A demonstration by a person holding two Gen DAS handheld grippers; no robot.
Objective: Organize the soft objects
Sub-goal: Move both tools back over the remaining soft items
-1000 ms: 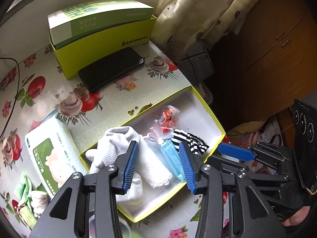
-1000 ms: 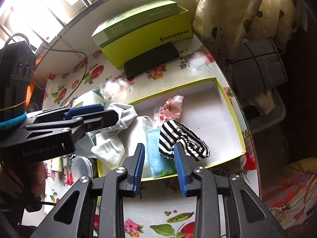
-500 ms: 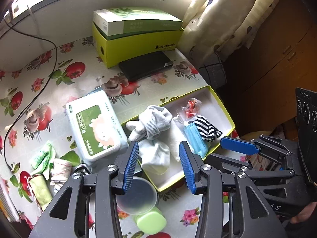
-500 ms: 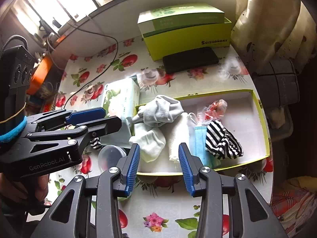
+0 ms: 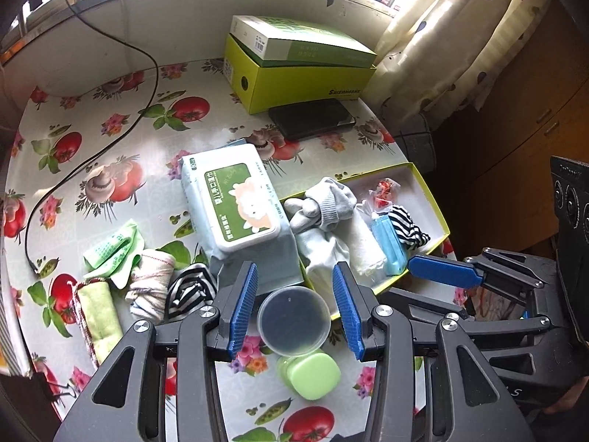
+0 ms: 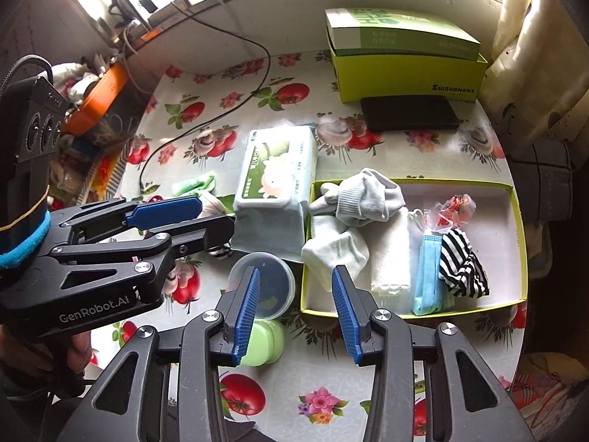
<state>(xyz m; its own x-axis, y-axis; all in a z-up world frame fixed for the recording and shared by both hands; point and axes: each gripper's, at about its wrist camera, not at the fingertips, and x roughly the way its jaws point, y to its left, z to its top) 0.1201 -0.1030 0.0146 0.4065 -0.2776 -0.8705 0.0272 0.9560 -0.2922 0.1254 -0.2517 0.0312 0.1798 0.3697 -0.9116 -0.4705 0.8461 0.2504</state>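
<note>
Both your claws are apart and hold nothing, and your left claw (image 5: 294,305) is nearer the striped sock (image 5: 189,289), which lies on the bench at about nine o'clock from it, outside the box (image 5: 440,217).

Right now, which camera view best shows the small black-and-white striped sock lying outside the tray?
The left wrist view: the striped sock lies in plain sight beside the rolled white cloth. In the right wrist view the left tongs hide nearly all of it.
</note>
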